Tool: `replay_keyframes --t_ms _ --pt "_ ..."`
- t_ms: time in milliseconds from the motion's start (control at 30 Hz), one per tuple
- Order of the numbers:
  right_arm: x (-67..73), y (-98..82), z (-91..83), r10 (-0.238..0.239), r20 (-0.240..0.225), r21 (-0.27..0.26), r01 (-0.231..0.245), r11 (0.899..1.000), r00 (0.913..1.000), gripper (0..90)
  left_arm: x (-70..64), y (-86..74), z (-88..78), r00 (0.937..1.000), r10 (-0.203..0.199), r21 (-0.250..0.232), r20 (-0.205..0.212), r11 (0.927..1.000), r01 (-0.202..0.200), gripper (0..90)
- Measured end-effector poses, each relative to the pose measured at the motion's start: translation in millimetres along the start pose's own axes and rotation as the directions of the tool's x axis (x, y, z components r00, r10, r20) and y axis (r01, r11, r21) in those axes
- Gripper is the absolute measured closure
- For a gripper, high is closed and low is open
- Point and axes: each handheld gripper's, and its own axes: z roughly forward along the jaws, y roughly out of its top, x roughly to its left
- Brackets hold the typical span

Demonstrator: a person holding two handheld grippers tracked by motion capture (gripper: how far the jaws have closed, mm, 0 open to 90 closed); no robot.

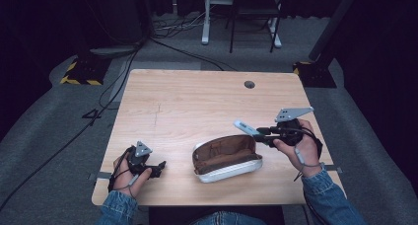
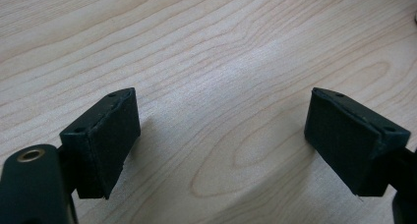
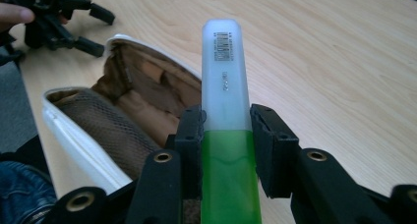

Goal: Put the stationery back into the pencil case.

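Note:
An open white pencil case [image 1: 226, 158] with a brown lining lies on the wooden table [image 1: 197, 101], near its front edge. My right gripper [image 1: 262, 132] hovers just right of the case, shut on a green highlighter with a frosted cap [image 1: 245, 127]. In the right gripper view the highlighter [image 3: 225, 111] stands straight up between the two pads [image 3: 192, 130], above the case [image 3: 98, 130]. My left gripper [image 1: 160, 167] rests low at the table's front left. In its own view the left gripper [image 2: 221, 135] is open over bare wood, nothing between its jaws.
A round cable hole [image 1: 249, 84] sits near the table's far right edge. Beyond the table are cables on the grey floor, a chair and desk legs [image 1: 241, 18], and yellow-black striped stand bases [image 1: 79, 74].

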Motion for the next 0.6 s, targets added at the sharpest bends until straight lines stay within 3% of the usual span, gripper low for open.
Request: replay_keyframes --t_ms 333,600 --pt "18.7 4.8 10.8 -0.054 -0.064 0.043 0.057 0.997 0.9965 67.1 0.1 0.0 0.0 1.0000 0.002 0.000 -0.001 1.0000 -0.002 13.8" --pt "34.5 8.0 20.1 -0.080 -0.145 0.092 0.093 0.991 0.9863 67.1 0.0 0.3 0.1 1.0000 0.001 0.001 0.000 1.0000 -0.001 13.7"
